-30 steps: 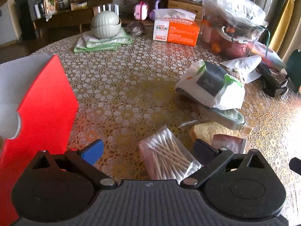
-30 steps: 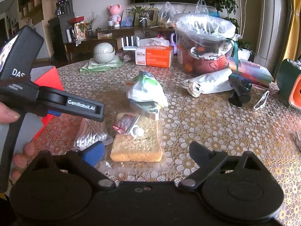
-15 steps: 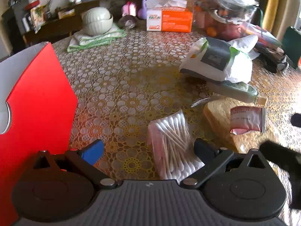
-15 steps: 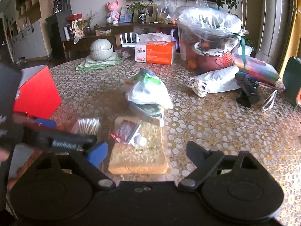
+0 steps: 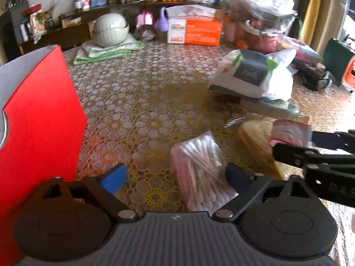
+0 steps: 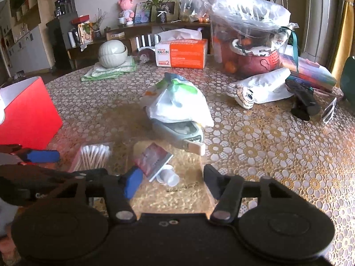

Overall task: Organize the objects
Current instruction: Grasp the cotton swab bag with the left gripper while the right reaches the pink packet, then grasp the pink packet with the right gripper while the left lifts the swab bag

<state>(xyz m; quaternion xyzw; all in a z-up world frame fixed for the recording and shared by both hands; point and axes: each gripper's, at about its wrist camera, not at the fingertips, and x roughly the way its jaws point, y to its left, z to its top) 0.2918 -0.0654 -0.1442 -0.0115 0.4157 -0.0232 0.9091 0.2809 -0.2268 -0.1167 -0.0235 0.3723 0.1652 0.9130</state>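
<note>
A clear pack of cotton swabs [image 5: 200, 168] lies on the lace tablecloth between the fingers of my open left gripper [image 5: 175, 177], closer to the right finger. The same cotton swabs [image 6: 93, 157] show at lower left in the right wrist view. A bagged yellow sponge [image 6: 168, 188] with a red sachet [image 6: 153, 159] and a small white cap [image 6: 168, 177] on it lies between the fingers of my open right gripper [image 6: 173, 182]. A red box [image 5: 37, 128] stands at the left. The sponge [image 5: 255, 141] sits right of the swabs.
A white plastic bag [image 6: 177, 104] rests on a pale green case [image 6: 179, 133] in mid-table. An orange tissue box [image 6: 182, 52], stacked bowls on a green cloth [image 6: 112, 53], a large bagged basket [image 6: 250, 42], a white pouch [image 6: 264, 86] and black objects [image 6: 304, 99] stand farther back.
Both grippers have come down and forward. The swabs now sit between the left fingers, the sponge between the right ones. The right gripper has entered the left view at the right edge.
</note>
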